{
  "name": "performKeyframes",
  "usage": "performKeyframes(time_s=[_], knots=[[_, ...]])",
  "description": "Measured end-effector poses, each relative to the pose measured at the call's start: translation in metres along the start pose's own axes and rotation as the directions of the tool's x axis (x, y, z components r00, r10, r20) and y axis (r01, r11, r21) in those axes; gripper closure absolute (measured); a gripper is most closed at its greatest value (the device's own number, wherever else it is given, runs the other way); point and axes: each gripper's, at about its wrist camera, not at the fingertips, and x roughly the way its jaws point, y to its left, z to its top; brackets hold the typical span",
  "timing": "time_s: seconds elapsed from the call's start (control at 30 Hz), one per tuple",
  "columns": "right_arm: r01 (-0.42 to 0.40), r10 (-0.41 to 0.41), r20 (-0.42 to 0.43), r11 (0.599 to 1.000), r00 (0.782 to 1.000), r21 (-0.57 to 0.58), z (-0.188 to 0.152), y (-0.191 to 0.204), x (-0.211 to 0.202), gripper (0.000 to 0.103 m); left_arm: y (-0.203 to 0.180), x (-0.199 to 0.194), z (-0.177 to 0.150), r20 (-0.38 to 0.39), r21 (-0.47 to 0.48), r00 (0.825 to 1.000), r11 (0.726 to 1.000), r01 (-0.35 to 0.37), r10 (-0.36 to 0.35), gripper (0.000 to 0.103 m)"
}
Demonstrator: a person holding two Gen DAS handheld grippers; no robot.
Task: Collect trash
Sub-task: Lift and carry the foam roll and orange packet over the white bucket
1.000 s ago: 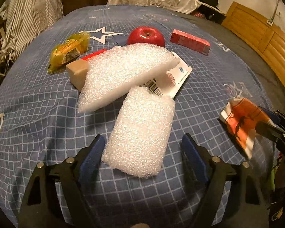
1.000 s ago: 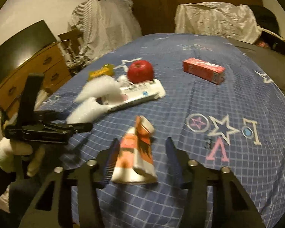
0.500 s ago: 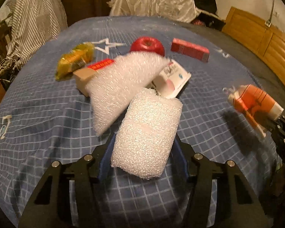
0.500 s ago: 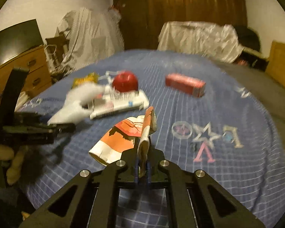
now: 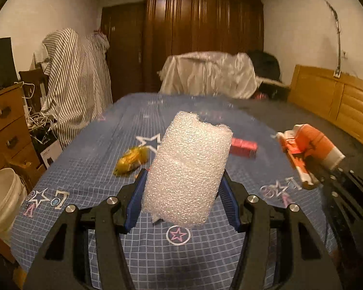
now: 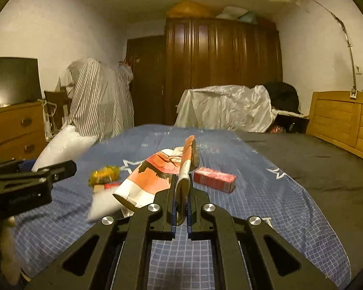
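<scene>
Foam roll (image 5: 188, 169) sits clamped in the left tool (image 5: 181, 193); at 3 o'clock, the right tool (image 6: 180, 207) pinches an orange wrapper (image 6: 155, 174) above the bed (image 6: 266, 193).

The foam roll (image 5: 188, 169) between the left tongs' (image 5: 181, 193) blue pads (image 5: 135, 200) is white with a fine bubbled texture. The wrapper (image 6: 155, 176) pinched in the black right tongs (image 6: 180, 207) is orange and white with a dark jagged print. Below both, the bedspread (image 5: 89, 169) is blue with a thin white grid, white stars and pink star badges. Ahead of the tongs lie a red box (image 6: 215, 178) and a yellow packet (image 5: 132, 160). Left of the left tongs stands a white bucket (image 5: 2, 193).
</scene>
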Motion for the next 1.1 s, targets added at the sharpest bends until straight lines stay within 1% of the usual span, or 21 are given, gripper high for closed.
performKeyframes(time_s=[0.1, 0.23, 0.5, 0.7, 0.87, 0.97, 1.1], knots=[[-0.006, 0.006, 0.032, 1.000, 0.999, -0.006, 0.005, 0.001, -0.012, 0.096, -0.003, -0.016, -0.002, 0.066, -0.002, 0.998, 1.000, -0.011, 0.011, 0.048], [-0.025, 0.026, 0.051, 1.000, 0.998, -0.008, 0.010, 0.002, -0.020, 0.096, -0.002, -0.028, -0.001, 0.106, -0.018, 0.994, 1.000, -0.011, 0.012, 0.048], [-0.034, 0.035, 0.064, 0.999, 0.997, -0.007, 0.020, 0.006, -0.032, 0.096, 0.005, -0.038, -0.004, 0.117, -0.021, 0.993, 1.000, -0.011, 0.014, 0.048], [-0.051, 0.051, 0.037, 0.999, 0.998, -0.011, 0.027, 0.006, -0.034, 0.096, 0.016, -0.041, 0.000, 0.100, -0.028, 0.995, 0.999, -0.015, 0.018, 0.048], [-0.057, 0.058, 0.049, 0.998, 0.997, -0.019, 0.038, 0.009, -0.040, 0.096, 0.029, -0.047, 0.006, 0.104, -0.039, 0.994, 0.999, -0.025, 0.029, 0.048], [-0.071, 0.072, 0.056, 0.997, 0.996, -0.027, 0.044, 0.015, -0.043, 0.096, 0.037, -0.051, 0.011, 0.114, -0.045, 0.993, 0.998, -0.033, 0.038, 0.048], [-0.102, 0.104, 0.048, 0.994, 0.993, -0.042, 0.057, 0.032, -0.040, 0.096, 0.050, -0.058, 0.017, 0.117, -0.058, 0.991, 0.997, -0.052, 0.059, 0.048]])
